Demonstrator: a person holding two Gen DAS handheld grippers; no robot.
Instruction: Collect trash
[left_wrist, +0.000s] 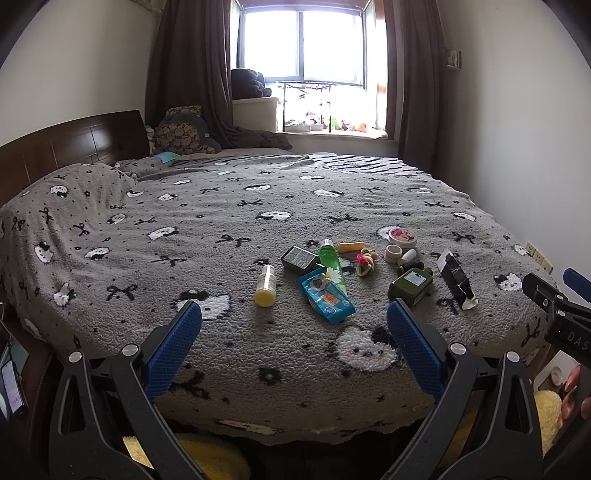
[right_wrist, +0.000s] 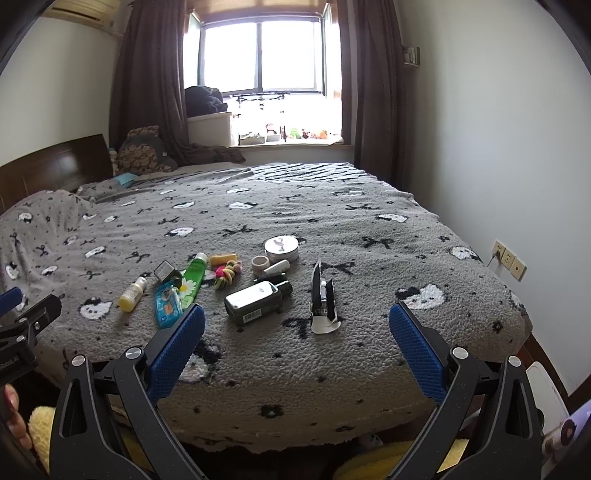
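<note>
Grey fluffy blanket (left_wrist: 258, 221) covers the bed, and the trash lies in a bunch near its front edge: a small yellow bottle (left_wrist: 265, 286), a blue packet (left_wrist: 327, 299), a green tube (left_wrist: 332, 266), a dark green bottle (left_wrist: 410, 286) and a torn black box (left_wrist: 456, 280). Left gripper (left_wrist: 294, 321) hangs wide open and holds nothing, just before the blue packet; right gripper (right_wrist: 297, 323) is wide open and empty too, with the torn black box between its blue fingers (right_wrist: 176, 352).

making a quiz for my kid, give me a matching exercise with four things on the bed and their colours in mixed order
Things:
1. small bottle
2. tall tube with daisy
3. flat wipes packet
4. torn carton

Colours:
A. black
B. light blue
C. yellow
D. bright green

Pairs: 1-C, 2-D, 3-B, 4-A
</note>
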